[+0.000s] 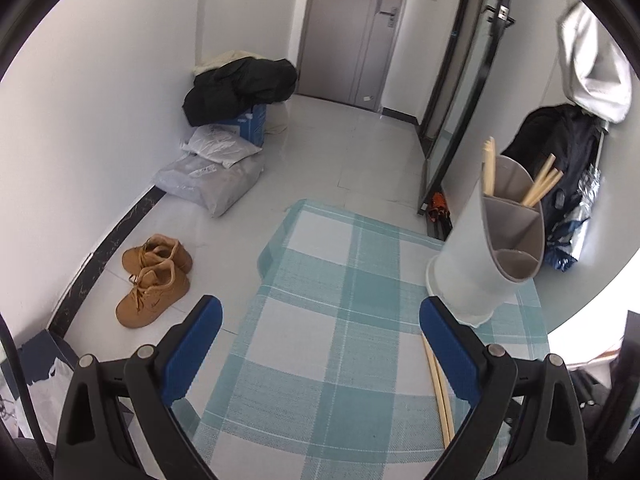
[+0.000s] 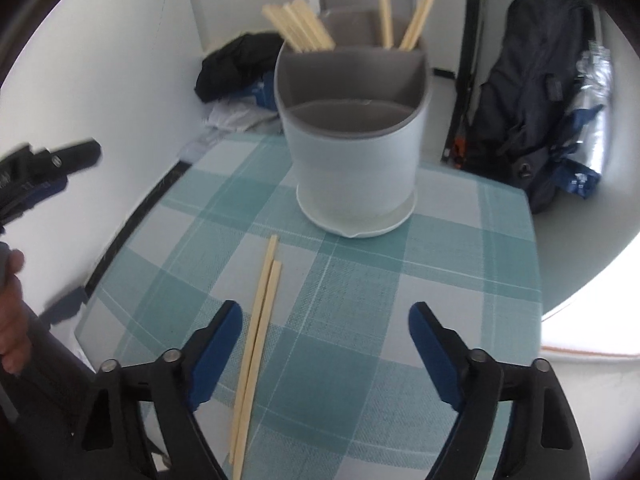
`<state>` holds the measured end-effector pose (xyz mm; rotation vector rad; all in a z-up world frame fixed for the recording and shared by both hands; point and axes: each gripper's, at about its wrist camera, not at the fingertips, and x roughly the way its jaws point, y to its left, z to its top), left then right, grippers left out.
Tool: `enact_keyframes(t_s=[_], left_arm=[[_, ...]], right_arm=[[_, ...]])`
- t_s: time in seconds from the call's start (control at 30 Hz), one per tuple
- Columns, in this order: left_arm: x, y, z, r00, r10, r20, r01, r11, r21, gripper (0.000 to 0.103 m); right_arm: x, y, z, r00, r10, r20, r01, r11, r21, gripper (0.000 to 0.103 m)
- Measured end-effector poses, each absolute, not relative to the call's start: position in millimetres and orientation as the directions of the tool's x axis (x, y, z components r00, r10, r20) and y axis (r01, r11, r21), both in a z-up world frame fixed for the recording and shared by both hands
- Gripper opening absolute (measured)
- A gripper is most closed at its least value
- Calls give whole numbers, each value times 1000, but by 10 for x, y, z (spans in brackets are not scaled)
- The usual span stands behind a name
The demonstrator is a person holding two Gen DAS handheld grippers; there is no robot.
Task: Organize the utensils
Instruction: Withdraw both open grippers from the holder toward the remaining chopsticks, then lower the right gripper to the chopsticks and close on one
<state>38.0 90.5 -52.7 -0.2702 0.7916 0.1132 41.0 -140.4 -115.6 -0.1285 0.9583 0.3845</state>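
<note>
A white utensil holder (image 2: 356,168) with grey dividers stands on the teal checked tablecloth (image 2: 360,280). Several wooden chopsticks (image 2: 300,28) stick out of its two rear compartments, while the front one looks bare. Two loose chopsticks (image 2: 260,312) lie side by side on the cloth, just inside the left finger of my right gripper (image 2: 325,312), which is open and holds nothing. My left gripper (image 1: 321,304) is open too, over bare cloth. In its view the holder (image 1: 472,264) is at the right, and the loose chopsticks (image 1: 440,392) run partly behind its right finger.
The cloth's left edge (image 1: 260,264) drops to the tiled floor, where tan boots (image 1: 154,280), plastic bags (image 1: 212,176) and a black jacket (image 1: 240,88) lie. A dark backpack (image 2: 532,100) leans behind the table at the right. A hand (image 2: 12,312) shows at the left edge.
</note>
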Motion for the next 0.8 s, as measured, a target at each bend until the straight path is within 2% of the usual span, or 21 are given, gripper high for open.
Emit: enact_keyframes(t_s=[0.07,0.27,0.47,0.8], left_arm=[[405,985,-537,689,7,-725,-228,951,-208,97],[441,1152,-609,652,29,-757,-294,931,-217,97],[463,1269,-670,628,2,-778,-319,913,-255,97],[453,1341,-672,612,-21,-791,-336,898,-283,97]], right_arm=[[521,-1302,-1258,478,240,-845,-382,923,46,63],[719,-1083,-1475,367,257,-894,-424,902,85,39],[757,-993,-1528,331,238,-913,-450,891,69,27],[690,-762,-1519,295,146,-944,-524,851,-32,24]])
